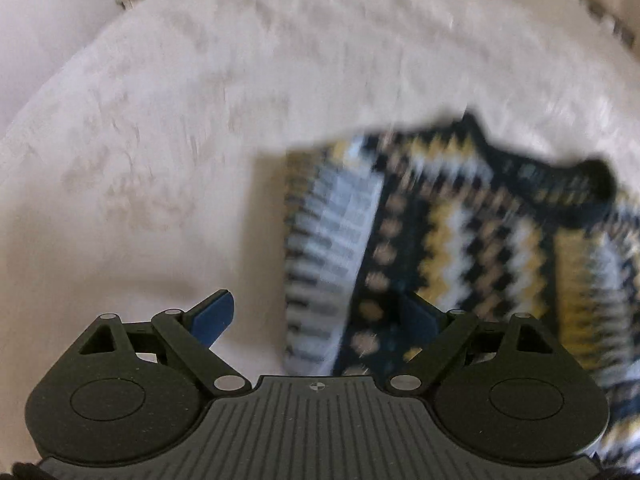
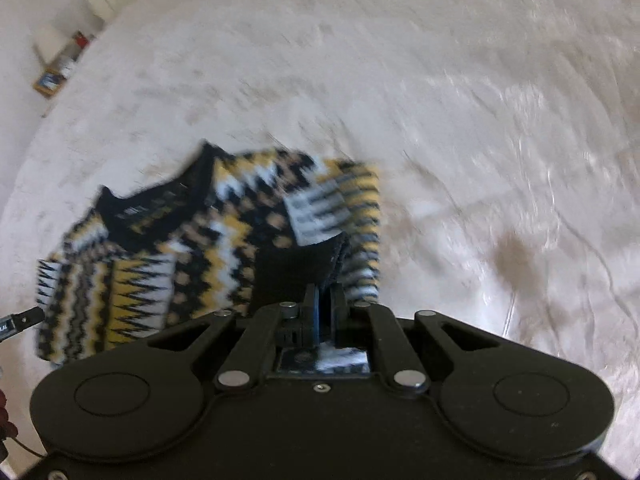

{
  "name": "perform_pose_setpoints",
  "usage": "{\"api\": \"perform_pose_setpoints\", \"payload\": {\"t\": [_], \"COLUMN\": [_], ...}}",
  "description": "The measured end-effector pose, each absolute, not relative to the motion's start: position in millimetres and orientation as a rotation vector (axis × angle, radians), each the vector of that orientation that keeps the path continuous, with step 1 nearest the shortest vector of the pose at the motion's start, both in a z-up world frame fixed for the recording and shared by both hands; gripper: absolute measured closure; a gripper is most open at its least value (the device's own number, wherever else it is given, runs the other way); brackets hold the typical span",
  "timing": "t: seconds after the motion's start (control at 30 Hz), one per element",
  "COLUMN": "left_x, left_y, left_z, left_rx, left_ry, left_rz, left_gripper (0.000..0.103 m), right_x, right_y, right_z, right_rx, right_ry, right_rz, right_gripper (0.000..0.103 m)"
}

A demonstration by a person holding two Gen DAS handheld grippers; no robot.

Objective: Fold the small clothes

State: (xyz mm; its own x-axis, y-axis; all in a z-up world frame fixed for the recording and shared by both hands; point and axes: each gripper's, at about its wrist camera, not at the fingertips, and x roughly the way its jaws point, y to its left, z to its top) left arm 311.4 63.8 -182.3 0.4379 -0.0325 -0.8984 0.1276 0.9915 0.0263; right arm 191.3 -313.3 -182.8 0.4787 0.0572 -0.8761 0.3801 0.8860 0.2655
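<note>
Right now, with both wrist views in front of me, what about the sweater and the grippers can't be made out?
- Sweater, left wrist view: motion blur smears the knit; its right part is cut off by the frame edge.
- Right gripper, right wrist view: shut on the sweater's dark cuff; the fingers hide the pinched edge.
- Left gripper: open; its body hides the sweater's lower edge.

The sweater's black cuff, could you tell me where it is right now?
In the right wrist view the black cuff sits low at centre, pinched between the shut right gripper, over the patterned sweater on the white blanket.
</note>
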Motion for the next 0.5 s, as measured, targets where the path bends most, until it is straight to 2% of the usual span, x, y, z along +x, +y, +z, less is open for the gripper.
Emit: {"api": "perform_pose_setpoints", "payload": {"t": [0.07,0.33,0.5], "left_x": [311.3,304.5,301.4], "left_y": [70.0,80.5,83.6], "left_z": [-193.6,-197.5,-194.0], "left_rx": [0.071,0.018,-0.001], "left_ry": [1.154,1.165,1.168], "left_rz": [-0.091,-0.079,-0.100], "left_gripper": [0.011,0.007,0.007], "right_x": [192.2,196.6,197.6], "right_y": [-312.3,-297.1,-291.1], "right_z": [-190.4,-205.2,-204.1], "right_rx": [0.443,0.332,0.286], "right_ry": [1.083,1.113,1.104], "right_rz": [-0.220,-0.229,-0.225], "right_gripper": [0.083,0.082,0.075]}}
